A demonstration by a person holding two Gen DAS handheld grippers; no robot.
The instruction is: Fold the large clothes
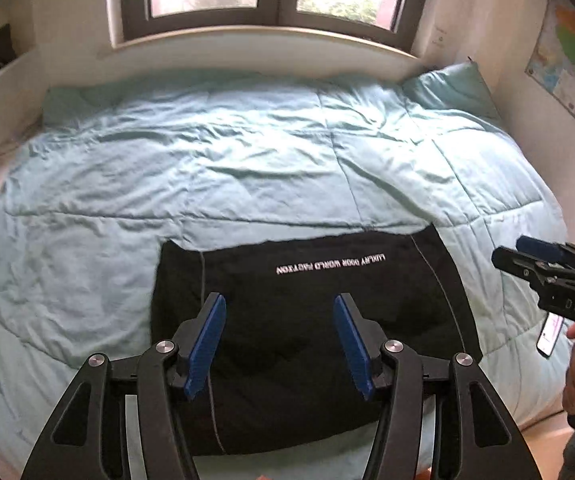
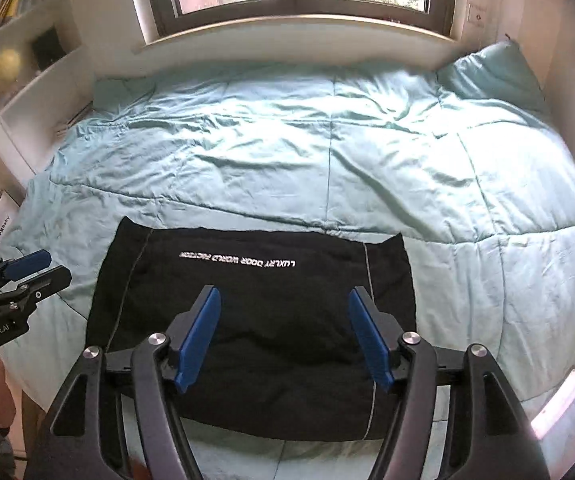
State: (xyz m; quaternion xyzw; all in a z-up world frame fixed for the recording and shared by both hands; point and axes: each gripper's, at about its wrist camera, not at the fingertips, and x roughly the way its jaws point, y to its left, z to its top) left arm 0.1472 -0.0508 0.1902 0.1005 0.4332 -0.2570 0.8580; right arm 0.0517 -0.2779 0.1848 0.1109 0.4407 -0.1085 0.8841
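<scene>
Left wrist view: left tool (image 1: 279, 344) spread wide, holding nothing, hovering above a black garment (image 1: 307, 320) folded into a rectangle, lying flat on the pale blue quilt (image 1: 207, 168) of the bed just ahead of and beneath the pads. White lettering (image 1: 330, 264) near the far edge. Right tool (image 1: 527, 256) off to the right, beside the garment, side-on; cannot tell how far apart its pads stand.

Right wrist view: right tool (image 2: 283, 340) likewise spread, empty, above the same garment (image 2: 255, 312); left tool (image 2: 27, 272) off to the left, its pads hard to read.

Likely soft, limp, light cloth, several layers thick; prone to sagging and sliding apart. Best pinched at the near corners, through all layers.
</scene>
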